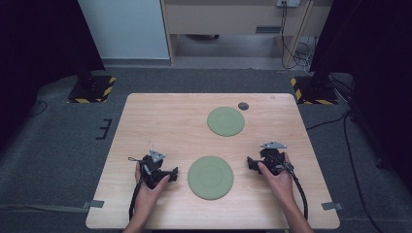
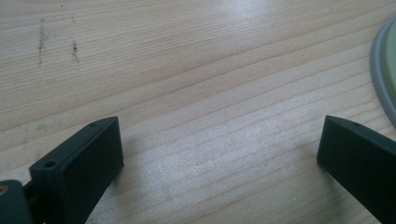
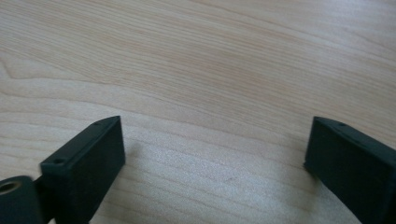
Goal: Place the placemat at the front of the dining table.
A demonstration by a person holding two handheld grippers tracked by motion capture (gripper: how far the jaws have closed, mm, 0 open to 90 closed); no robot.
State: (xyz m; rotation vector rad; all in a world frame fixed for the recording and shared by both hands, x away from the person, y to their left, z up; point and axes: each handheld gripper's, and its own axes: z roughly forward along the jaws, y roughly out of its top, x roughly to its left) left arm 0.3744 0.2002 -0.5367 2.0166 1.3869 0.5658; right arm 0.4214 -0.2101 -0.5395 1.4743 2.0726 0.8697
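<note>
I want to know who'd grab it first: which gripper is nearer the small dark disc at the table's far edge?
Right. The right gripper sits below the small dark disc, slightly to its right; the left gripper is farther, well off to the left.

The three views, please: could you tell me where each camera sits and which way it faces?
High view: above the person's side, looking forward and down on the table; both forearms, left tool and right tool flank the near green disc.
Left gripper view: on the left tool, facing bare wood; open jaws show.
Right gripper view: on the right tool, facing bare wood; open jaws show.
Shared: the near green disc edges the left gripper view too.
</note>
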